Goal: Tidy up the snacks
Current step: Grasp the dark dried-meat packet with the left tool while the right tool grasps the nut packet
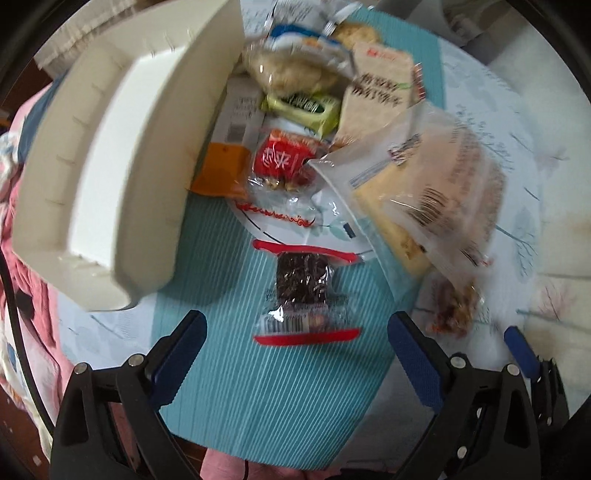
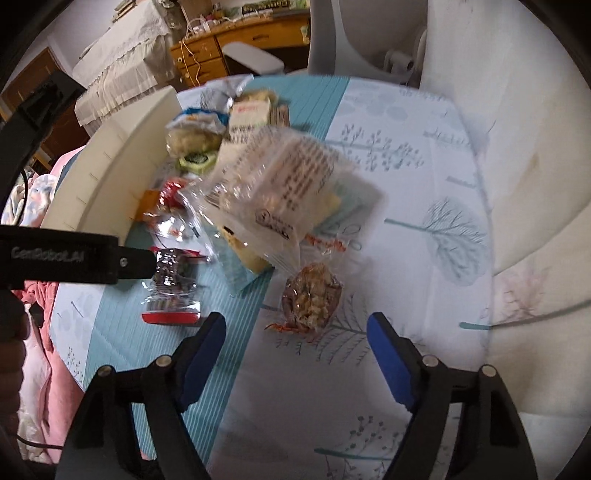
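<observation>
A dark brown snack bar in a clear wrapper with red ends (image 1: 301, 284) lies on the teal striped cloth, just ahead of my left gripper (image 1: 295, 322), which points down at it, open and empty. A nut cluster in a clear wrapper (image 2: 312, 299) lies on the tree-print cloth, just ahead of my right gripper (image 2: 295, 322), also open and empty. Behind them is a pile of snacks: a large clear bag of yellow cake (image 1: 424, 184) (image 2: 280, 192), a red packet (image 1: 280, 158) and a green packet (image 1: 303, 109). A white storage box (image 1: 110, 166) (image 2: 110, 177) stands left of the pile.
The left gripper's black body (image 2: 74, 258) crosses the right wrist view's left side, over the dark bar (image 2: 171, 284). A cream cushion (image 2: 535, 184) borders the cloth on the right. Pink fabric (image 1: 26, 258) hangs off the left edge. A wooden desk (image 2: 258, 33) stands far behind.
</observation>
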